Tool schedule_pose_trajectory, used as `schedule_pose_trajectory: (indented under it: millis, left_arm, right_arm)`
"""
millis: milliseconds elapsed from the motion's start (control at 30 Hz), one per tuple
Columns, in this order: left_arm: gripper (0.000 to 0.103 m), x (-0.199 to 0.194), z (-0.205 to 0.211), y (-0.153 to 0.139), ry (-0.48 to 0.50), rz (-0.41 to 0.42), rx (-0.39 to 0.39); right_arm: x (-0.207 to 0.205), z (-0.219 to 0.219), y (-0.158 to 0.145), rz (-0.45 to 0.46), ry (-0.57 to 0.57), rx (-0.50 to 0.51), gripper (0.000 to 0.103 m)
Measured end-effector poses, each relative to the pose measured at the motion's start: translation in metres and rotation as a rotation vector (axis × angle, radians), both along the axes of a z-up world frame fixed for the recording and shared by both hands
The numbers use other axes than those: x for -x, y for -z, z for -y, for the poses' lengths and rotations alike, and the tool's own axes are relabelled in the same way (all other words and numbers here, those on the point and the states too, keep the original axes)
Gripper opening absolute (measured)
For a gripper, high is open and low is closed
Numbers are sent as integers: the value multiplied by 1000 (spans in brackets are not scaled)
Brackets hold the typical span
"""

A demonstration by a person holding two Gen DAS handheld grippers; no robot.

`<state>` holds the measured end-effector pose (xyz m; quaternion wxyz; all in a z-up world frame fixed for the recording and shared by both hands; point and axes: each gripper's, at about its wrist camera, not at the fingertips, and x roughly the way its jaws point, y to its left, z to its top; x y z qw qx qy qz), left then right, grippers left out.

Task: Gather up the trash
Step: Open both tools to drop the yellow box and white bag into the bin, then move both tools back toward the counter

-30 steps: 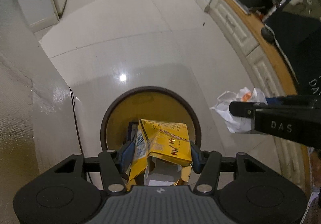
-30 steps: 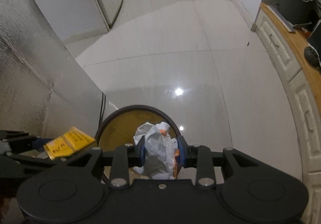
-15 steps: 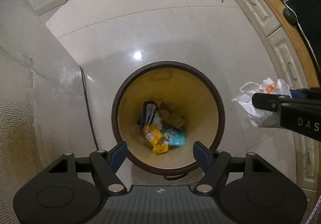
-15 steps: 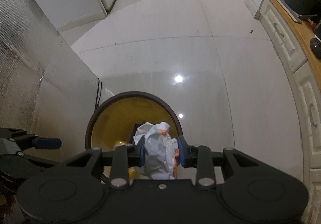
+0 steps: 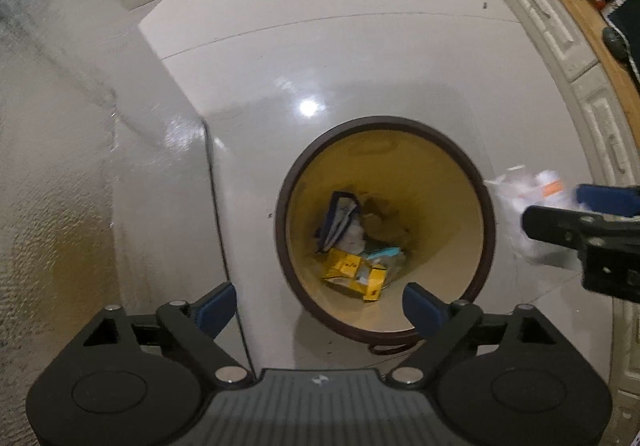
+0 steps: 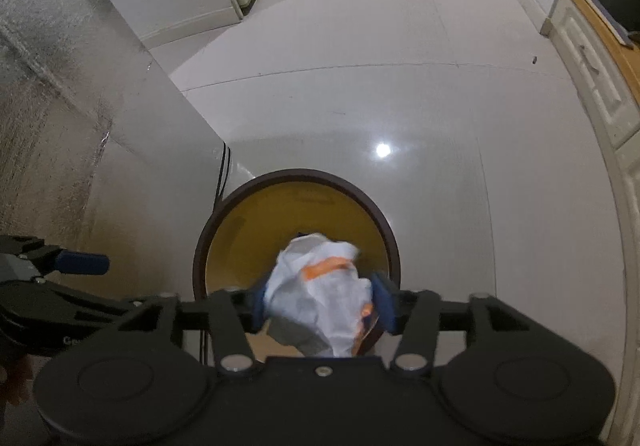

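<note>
Left gripper (image 5: 318, 304) points straight down over the round waste bin (image 5: 486, 214), dark brown rim, yellow inside, standing on pale glossy floor tiles (image 5: 360, 46). Its jaws have just been opening and stand spread wide, blue pads far apart, nothing between them. The yellow carton (image 5: 354, 274) lies at the bottom of the bin, on its side, among other waste: a dark blue and white wrapper (image 5: 340, 218) leaning up against the inner wall, a pale blue packet (image 5: 382, 254) touching the carton, brownish scraps behind. Right gripper (image 6: 320, 304) is tilted steeply downward above the near edge of the bin (image 6: 394, 246). Its jaws have just been opening; the crumpled white paper wad (image 6: 320, 294) with orange markings sits between the blue pads, blurred. Cannot tell whether the pads press on it or it is already loose. In the left wrist view the same wad (image 5: 520, 198) appears smeared at the right, just outside the bin rim, with the right gripper's finger (image 5: 560, 224) across it. A silver textured panel (image 6: 52, 86) stands to the left of the bin, near it; a black cable (image 6: 222, 174) runs down its edge. White cabinet fronts with a wooden top (image 6: 592, 58) line the right side.
</note>
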<state>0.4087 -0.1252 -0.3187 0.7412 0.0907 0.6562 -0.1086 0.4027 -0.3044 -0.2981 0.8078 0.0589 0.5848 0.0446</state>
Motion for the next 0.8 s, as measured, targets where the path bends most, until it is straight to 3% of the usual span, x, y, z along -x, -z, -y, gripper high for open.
schedule_pose_trajectory:
  millis: [400,667,800]
  left_arm:
    - [103,3,-17,-10,-37,15,-24]
    - [103,9,-22,-27,-32,36,-12]
    - [103,13,-24,-38,-35,51,-12]
  right_arm:
    - [11,-2,8,-88,-62,59,84]
    - [18,3,-4,-72,-36,56,102]
    - [23,8,-12,-59,-13,63,103]
